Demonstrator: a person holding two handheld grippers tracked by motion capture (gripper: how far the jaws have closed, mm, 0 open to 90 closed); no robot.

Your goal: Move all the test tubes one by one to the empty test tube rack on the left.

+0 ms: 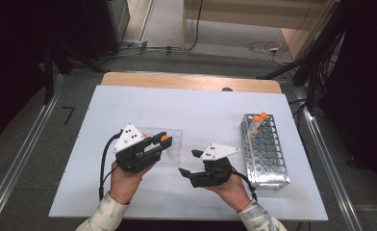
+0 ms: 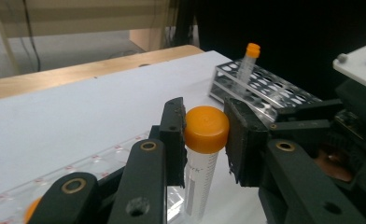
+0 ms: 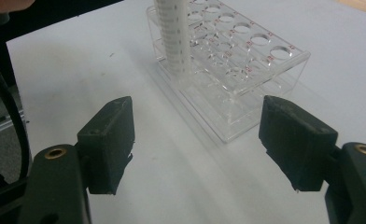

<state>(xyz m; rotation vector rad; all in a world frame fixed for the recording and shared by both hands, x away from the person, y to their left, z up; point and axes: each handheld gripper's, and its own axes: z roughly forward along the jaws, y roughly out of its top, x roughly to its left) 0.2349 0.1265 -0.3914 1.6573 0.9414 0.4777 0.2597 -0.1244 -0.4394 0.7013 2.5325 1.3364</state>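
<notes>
Already we have an orange-capped centrifuge tube clamped in our left gripper, the pads pressing on either side just at and below the cap. From the high view, this gripper sits over the clear acrylic rack at about eight o'clock from the table's centre, with the tube's cap showing at the jaw tips. The tube appears lifted partly or wholly out of the clear rack; in the left gripper view its lower end is cut off, so we cannot tell whether it is fully free.

Our right gripper rests low at about five o'clock, its jaws standing wide apart with nothing between them.

We judge the work to be moving tubes from the clear rack to the metal tube rack at three o'clock. Two orange-capped tubes stand at its far end, so that much looks done. Left to do: carry the held tube across and seat it in a free hole.

The held tube stands close to upright, long axis vertical, cap up and conical end down toward the table, with perhaps a slight lean.
</notes>
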